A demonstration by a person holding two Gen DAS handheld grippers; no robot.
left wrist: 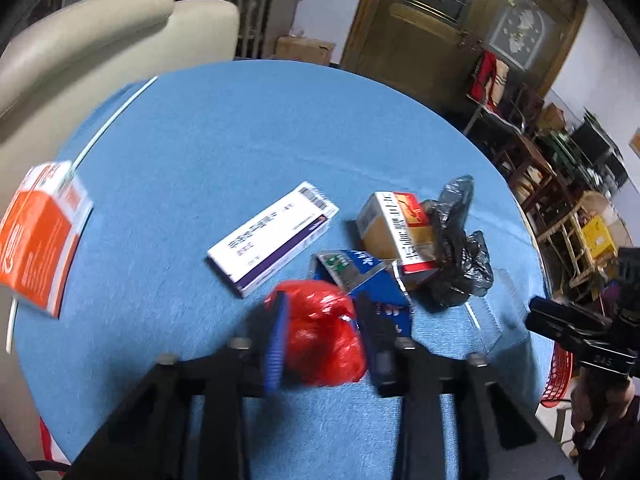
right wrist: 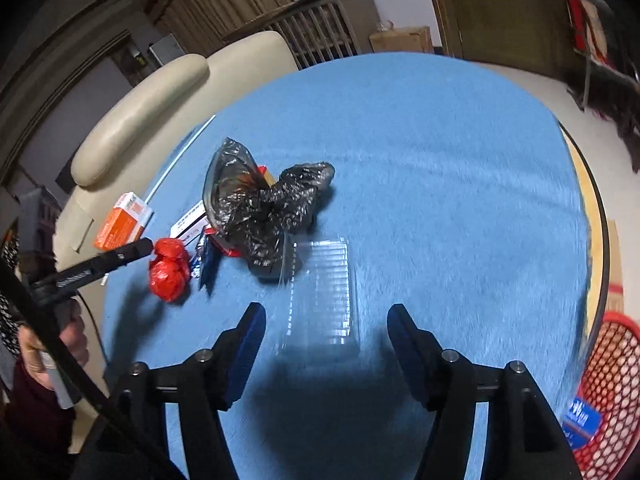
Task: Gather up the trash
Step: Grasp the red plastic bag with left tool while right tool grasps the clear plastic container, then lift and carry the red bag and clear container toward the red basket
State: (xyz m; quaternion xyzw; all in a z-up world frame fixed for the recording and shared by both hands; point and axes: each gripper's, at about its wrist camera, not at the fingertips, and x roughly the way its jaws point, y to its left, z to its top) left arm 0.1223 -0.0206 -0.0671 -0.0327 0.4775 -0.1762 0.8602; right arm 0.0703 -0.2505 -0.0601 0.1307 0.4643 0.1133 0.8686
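A crumpled red plastic bag point(left wrist: 320, 344) fills the gap between the blue pads of my left gripper point(left wrist: 320, 304), which is shut on it low over the blue table point(left wrist: 240, 128). Just beyond lie a white and purple box point(left wrist: 276, 236), a blue carton point(left wrist: 376, 284), a gold and red box point(left wrist: 396, 232) and a black plastic bag point(right wrist: 264, 204). An orange box point(left wrist: 36, 240) sits at the left edge. My right gripper point(right wrist: 326, 312) hangs open over a clear plastic container point(right wrist: 328, 280), its fingers not touching it.
A red mesh basket point(right wrist: 612, 380) stands off the table's right edge with a blue carton point(right wrist: 582, 420) in it. A beige sofa point(left wrist: 100, 40) runs behind the table on the left. A thin white stick point(left wrist: 116, 120) lies near the far left rim.
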